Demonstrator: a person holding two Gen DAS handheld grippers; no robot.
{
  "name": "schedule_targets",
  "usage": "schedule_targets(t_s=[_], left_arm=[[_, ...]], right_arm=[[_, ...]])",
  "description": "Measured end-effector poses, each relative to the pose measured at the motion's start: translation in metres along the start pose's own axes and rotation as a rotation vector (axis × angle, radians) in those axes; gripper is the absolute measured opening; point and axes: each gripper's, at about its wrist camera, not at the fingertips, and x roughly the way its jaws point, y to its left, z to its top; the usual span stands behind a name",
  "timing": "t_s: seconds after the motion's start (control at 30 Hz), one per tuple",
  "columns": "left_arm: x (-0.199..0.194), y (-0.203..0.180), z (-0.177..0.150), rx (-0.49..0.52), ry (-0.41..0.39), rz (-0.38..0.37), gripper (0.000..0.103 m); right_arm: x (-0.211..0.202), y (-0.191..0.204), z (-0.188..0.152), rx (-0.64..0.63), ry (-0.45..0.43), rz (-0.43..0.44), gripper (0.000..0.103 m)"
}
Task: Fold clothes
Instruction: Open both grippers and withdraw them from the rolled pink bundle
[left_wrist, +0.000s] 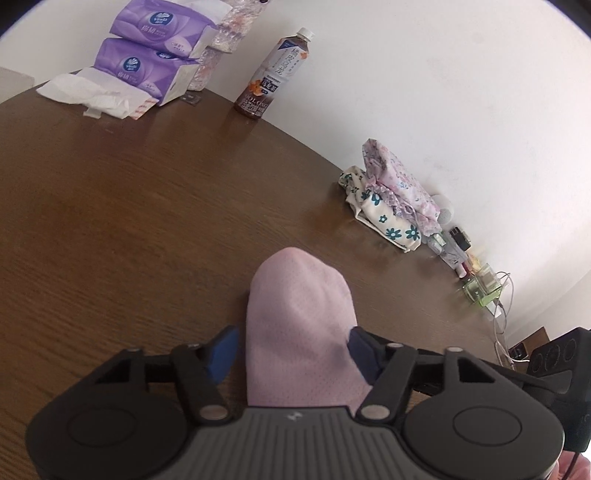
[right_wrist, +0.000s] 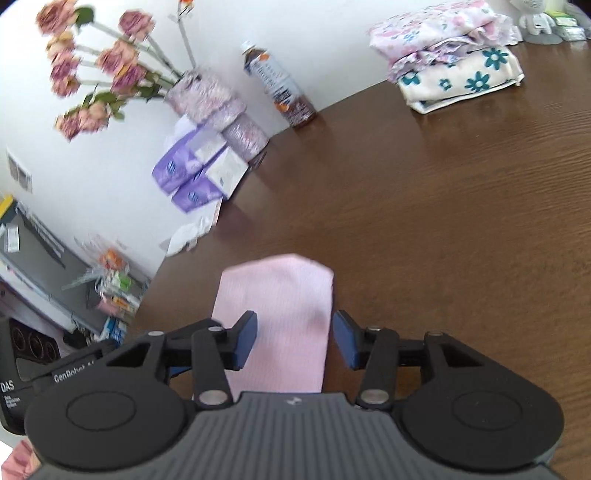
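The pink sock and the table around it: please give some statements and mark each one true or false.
1. The pink sock lies between the fingers of the left gripper. True.
2. The right gripper is shut tight on the sock. False: its jaws are open, with the sock between them.
3. The tea bottle lies on its side. False: it stands upright, near the wall.
4. Folded flowered clothes are stacked on the table. True.
5. The tissue packs are green. False: they are purple.
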Motion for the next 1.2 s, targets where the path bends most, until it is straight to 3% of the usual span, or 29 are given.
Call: schedule_targets(t_s=[0.07, 0.1, 0.13, 0.2, 0.23, 0.33, 0.4, 0.47, 0.53, 0.57, 0.6, 0.7, 0.87, 0.97, 1.13, 1.2], left_arm=[[0.0, 0.0, -0.004, -0.009, 0.004, 0.002, 0.036], [0.0, 0.0, -0.005, -0.017, 0.004, -0.001, 0.036], [-0.002, 0.001, -0.006, -0.027, 0.0, -0.002, 0.038], [-0.008, 0.003, -0.008, -0.059, -0.01, 0.008, 0.07], [-0.011, 0.004, -0.01, -0.069, -0.015, 0.011, 0.074], [-0.018, 0.004, -0.017, -0.048, -0.026, -0.002, 0.067], [-0.018, 0.004, -0.021, -0.034, -0.02, -0.011, 0.033], [-0.017, 0.005, -0.023, -0.044, -0.012, -0.012, 0.034], [-0.024, 0.002, -0.026, -0.033, -0.031, -0.012, 0.05], [-0.027, 0.001, -0.028, -0.023, -0.039, -0.011, 0.068], [-0.031, 0.0, -0.031, 0.002, -0.044, -0.009, 0.074], [-0.043, -0.002, -0.039, 0.074, -0.061, -0.002, 0.075], [-0.064, -0.006, -0.053, 0.195, -0.088, 0.008, 0.081], [-0.076, -0.008, -0.061, 0.263, -0.103, 0.015, 0.084], [-0.08, -0.009, -0.07, 0.295, -0.086, 0.035, 0.09], [-0.081, -0.01, -0.073, 0.324, -0.074, 0.032, 0.092]], right_arm=[[0.001, 0.003, -0.004, -0.014, 0.008, -0.002, 0.035], [0.002, 0.005, -0.006, -0.021, 0.012, -0.003, 0.023], [0.001, 0.005, -0.007, -0.017, 0.009, 0.001, 0.021], [-0.002, 0.004, -0.009, -0.009, 0.003, 0.009, 0.021], [-0.003, 0.003, -0.009, -0.005, -0.001, 0.013, 0.021], [-0.01, 0.002, -0.013, 0.001, -0.009, 0.02, 0.027], [-0.011, 0.001, -0.016, -0.004, -0.005, 0.023, 0.026], [-0.01, 0.002, -0.019, -0.012, 0.007, 0.024, 0.017], [-0.011, 0.003, -0.022, -0.016, 0.004, 0.024, 0.017], [-0.015, 0.004, -0.023, -0.019, -0.006, 0.029, 0.019], [-0.019, 0.005, -0.024, -0.021, -0.016, 0.035, 0.023], [-0.04, 0.01, -0.031, -0.078, -0.051, 0.055, 0.041], [-0.064, 0.029, -0.058, -0.331, -0.026, 0.015, 0.048], [-0.063, 0.04, -0.076, -0.443, 0.0, -0.051, 0.048], [-0.049, 0.05, -0.09, -0.501, -0.001, -0.121, 0.047], [-0.048, 0.053, -0.094, -0.519, -0.006, -0.142, 0.039]])
